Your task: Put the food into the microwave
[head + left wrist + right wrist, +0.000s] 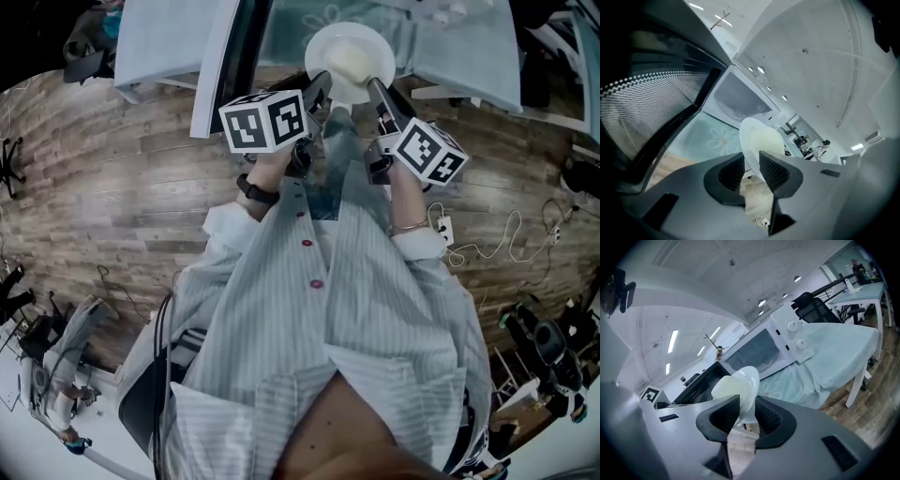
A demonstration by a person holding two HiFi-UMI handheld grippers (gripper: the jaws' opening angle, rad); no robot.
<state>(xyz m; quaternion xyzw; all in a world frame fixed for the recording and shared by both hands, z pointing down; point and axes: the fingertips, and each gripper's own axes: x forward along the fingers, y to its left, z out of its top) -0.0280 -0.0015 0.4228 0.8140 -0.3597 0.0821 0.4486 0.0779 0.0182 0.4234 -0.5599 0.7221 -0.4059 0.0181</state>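
Note:
A white plate (349, 58) with a pale mound of food on it is carried in the air in front of the table. My left gripper (322, 86) is shut on its left rim and my right gripper (374, 86) on its right rim. In the left gripper view the plate (759, 140) stands between the ribbed pads of the left gripper (751, 161). The right gripper (746, 406) pinches the plate (740, 383) the same way. The white microwave (764, 350) stands ahead on the table, its dark meshed door (647, 108) swung open to the left.
The table carries a light blue cloth with a flower print (717, 138) that hangs over its edge (834, 348). The open door (225, 66) juts out left of the plate. A black chair (811, 308) stands behind the microwave. A white cable (487, 244) lies on the wooden floor.

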